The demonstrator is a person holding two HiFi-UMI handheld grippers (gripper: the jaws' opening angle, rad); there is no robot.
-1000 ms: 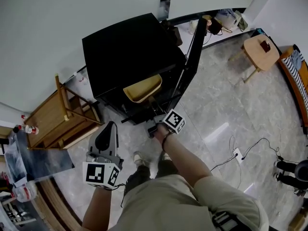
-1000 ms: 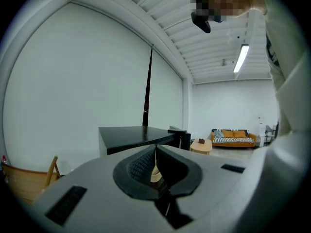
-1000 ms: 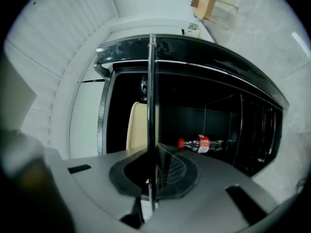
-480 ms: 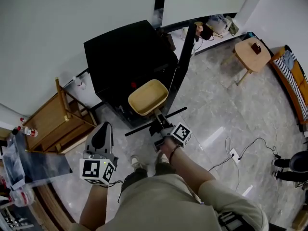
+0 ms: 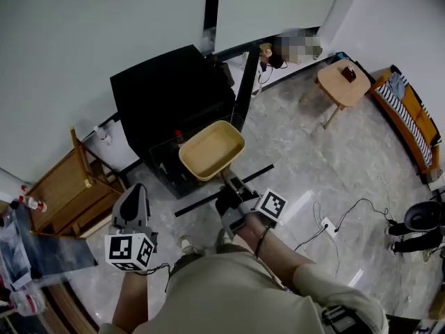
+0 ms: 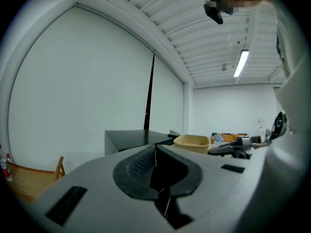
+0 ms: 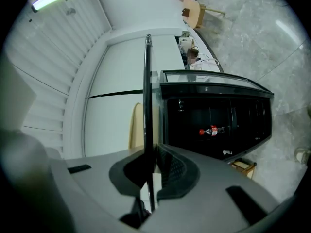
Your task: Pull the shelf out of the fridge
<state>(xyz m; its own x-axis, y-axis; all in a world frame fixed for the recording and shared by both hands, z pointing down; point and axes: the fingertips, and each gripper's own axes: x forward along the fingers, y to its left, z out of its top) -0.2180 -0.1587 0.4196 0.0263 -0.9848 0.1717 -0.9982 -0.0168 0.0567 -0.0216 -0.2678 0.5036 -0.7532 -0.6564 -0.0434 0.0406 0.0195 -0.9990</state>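
Note:
The small black fridge (image 5: pixel 167 92) stands against the wall with its door (image 5: pixel 247 82) swung open. My right gripper (image 5: pixel 233 199) is shut on the front edge of a glass shelf (image 5: pixel 201 202), which hangs level outside the fridge. A tan basin (image 5: pixel 212 149) rides on the shelf. In the right gripper view the shelf's thin dark edge (image 7: pixel 147 110) runs between the pads, with the basin (image 7: pixel 136 125) behind it and the fridge's dark inside (image 7: pixel 214 120) to the right. My left gripper (image 5: pixel 132 206) hangs apart at the left, shut on nothing (image 6: pixel 155 154).
A red-capped bottle (image 7: pixel 212 130) lies inside the fridge. A wooden rack (image 5: pixel 66 186) stands left of the fridge, a round wooden stool (image 5: pixel 341 82) and a striped couch (image 5: pixel 410 117) at the right. Cables and a power strip (image 5: pixel 327 225) lie on the floor.
My right gripper has drawn the shelf with the basin out of the fridge, towards the person and upwards. The left gripper has shifted a little.

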